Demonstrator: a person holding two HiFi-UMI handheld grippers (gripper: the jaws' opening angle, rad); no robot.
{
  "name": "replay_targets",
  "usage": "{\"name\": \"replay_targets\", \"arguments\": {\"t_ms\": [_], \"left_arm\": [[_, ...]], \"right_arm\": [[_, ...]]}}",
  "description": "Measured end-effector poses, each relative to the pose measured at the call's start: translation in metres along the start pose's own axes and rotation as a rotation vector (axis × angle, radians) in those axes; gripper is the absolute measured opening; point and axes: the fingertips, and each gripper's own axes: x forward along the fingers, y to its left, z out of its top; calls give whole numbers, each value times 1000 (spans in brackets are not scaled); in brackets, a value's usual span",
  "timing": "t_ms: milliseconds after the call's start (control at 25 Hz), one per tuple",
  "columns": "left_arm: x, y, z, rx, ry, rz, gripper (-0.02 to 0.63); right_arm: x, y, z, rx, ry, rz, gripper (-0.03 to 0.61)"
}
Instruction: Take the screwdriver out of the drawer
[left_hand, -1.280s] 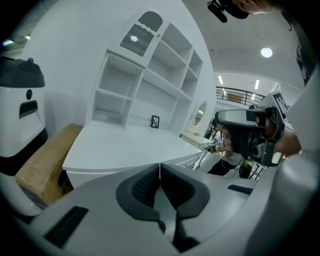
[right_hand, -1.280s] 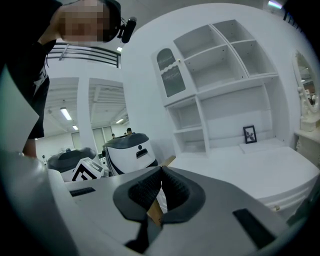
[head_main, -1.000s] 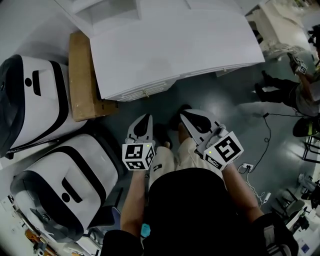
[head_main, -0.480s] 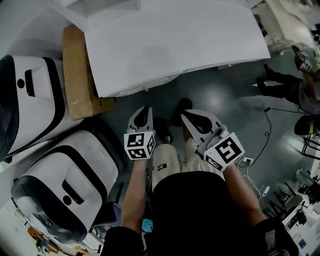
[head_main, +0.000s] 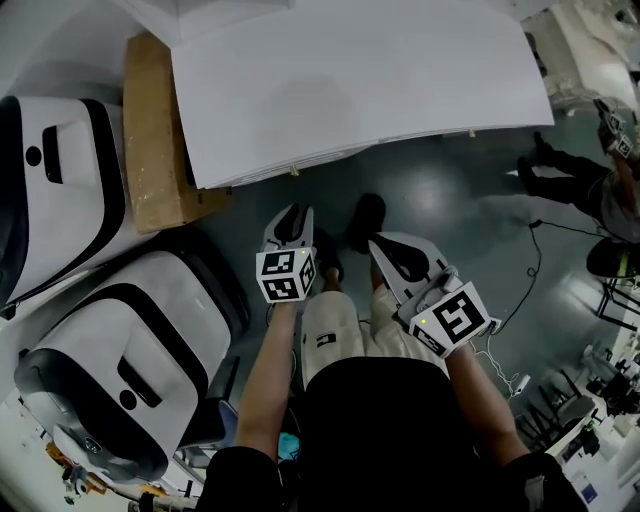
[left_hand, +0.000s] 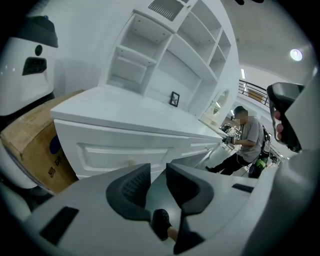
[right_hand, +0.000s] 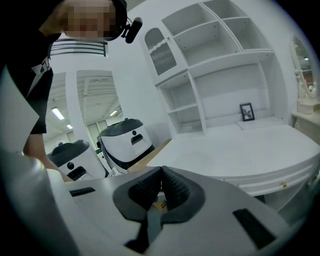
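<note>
The left claw (left_hand: 157, 172), jaws just opening on nothing, faces the closed drawer (left_hand: 100, 150), right claw (right_hand: 161, 176) clenched empty: approach step, gripping the knob (left_hand: 132, 162) likely next.

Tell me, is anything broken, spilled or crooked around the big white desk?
Nothing stands out. The white desk stands straight with its drawer shut. The cardboard box lies flat on the floor beside it, next to the white machines. Nothing looks spilled or broken.

Smooth matt drawer (left_hand: 115, 152), rough cardboard box (left_hand: 30, 137)
</note>
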Motion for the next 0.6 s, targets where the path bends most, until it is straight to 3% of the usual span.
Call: {"name": "replay_targets", "arguments": {"t_ms": [200, 400, 600], "left_arm": [[14, 17, -18, -11, 34, 21, 91], [29, 31, -23, -21, 37, 44, 97], [51, 41, -28, -9, 49, 54, 109]], "right_arm": [[2, -3, -14, 29, 24, -18, 18], [9, -5, -7, 38, -14, -26, 18], [10, -9, -19, 29, 29, -31, 18]]}}
